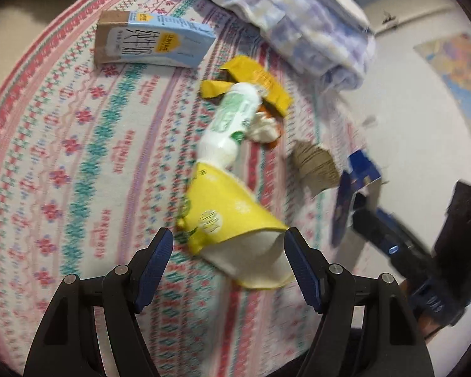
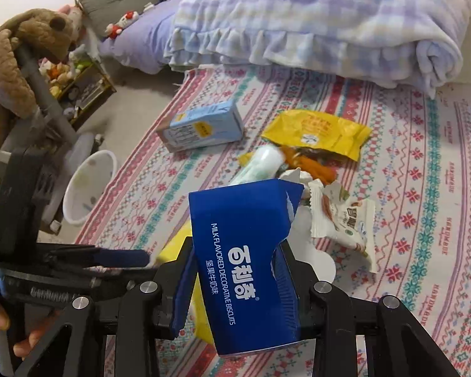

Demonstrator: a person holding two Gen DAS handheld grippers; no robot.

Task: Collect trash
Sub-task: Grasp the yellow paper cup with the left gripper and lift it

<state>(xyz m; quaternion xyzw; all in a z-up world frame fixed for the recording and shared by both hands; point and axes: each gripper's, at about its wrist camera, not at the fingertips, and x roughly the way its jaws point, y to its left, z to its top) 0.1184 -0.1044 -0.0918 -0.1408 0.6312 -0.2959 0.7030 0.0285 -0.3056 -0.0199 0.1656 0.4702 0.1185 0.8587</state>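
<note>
Clamping a blue biscuit box [image 2: 248,270], the right gripper [image 2: 235,276] holds it above the patterned sheet [image 2: 424,188]; the left gripper [image 1: 229,251] hangs spread wide over a crushed yellow paper cup [image 1: 232,223], with a milk carton [image 1: 150,40] lying farther off, left

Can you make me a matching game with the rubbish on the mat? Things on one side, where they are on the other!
1. blue biscuit box
2. yellow paper cup
3. milk carton
4. white bin

a. on the floor beside the mat
b. lying alone near the mat's edge
c. squeezed in the right gripper
d. between the left gripper's open jaws

Pairs: 1-c, 2-d, 3-b, 4-a
</note>
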